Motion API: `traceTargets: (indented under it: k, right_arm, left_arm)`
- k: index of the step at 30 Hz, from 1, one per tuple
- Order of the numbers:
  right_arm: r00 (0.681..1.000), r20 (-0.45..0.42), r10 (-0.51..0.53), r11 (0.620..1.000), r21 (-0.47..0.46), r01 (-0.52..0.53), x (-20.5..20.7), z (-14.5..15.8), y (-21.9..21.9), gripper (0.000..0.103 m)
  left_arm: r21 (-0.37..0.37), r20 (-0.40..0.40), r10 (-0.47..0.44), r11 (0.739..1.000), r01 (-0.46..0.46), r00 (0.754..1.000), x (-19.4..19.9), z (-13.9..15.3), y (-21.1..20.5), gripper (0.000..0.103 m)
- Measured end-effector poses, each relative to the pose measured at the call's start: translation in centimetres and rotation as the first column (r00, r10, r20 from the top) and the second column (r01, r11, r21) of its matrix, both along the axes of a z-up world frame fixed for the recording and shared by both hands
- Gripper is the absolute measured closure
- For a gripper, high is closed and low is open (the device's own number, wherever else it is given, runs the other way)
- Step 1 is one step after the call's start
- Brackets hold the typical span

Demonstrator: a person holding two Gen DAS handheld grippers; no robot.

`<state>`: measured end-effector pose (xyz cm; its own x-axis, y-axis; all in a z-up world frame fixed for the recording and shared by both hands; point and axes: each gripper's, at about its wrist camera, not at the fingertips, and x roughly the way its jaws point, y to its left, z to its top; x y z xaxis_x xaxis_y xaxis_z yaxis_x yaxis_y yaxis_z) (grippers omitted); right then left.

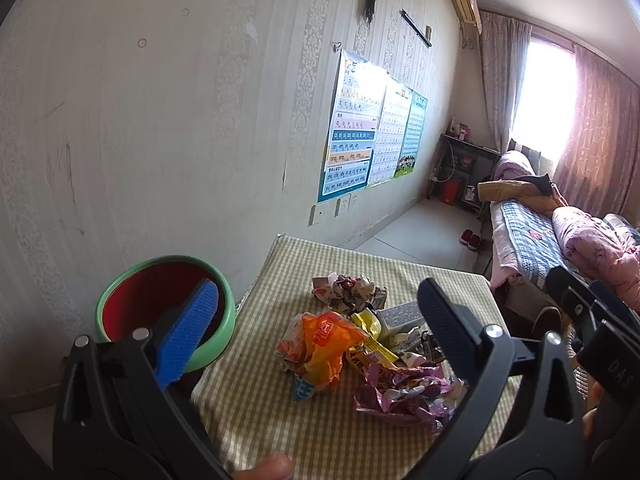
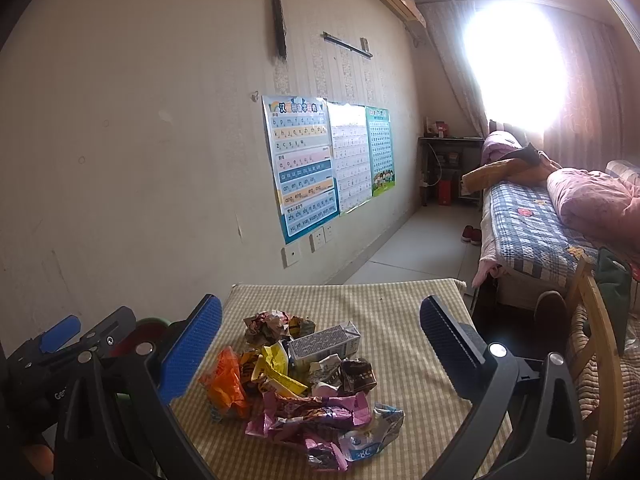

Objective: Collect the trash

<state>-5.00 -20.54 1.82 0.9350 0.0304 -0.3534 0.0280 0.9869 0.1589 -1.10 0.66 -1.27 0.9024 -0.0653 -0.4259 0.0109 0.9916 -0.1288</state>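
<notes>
Trash pile (image 2: 304,392) — all on checked desk (image 2: 400,320); green bin (image 1: 224,320) looks empty. Left tool (image 1: 320,328), right tool (image 2: 320,340): both spread, holding nothing. Collection seemingly unstarted.

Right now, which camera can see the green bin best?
The left wrist view. There the green bin shows its round rim and red inside, beside the checked table, with only the left gripper's blue finger crossing it. In the right wrist view, just slivers of it peek out behind the gripper parts.
</notes>
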Motion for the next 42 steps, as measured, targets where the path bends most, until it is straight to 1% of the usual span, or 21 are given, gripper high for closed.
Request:
traceTargets:
  k: [42]
  right_arm:
    - [0.999,-0.031,-0.006,1.0,0.001,0.006,0.16,-0.84,-0.06,0.007]
  left_arm:
    - [0.01,-0.014,0.004,1.0,-0.003,1.0,0.17,-0.45,0.09,0.005]
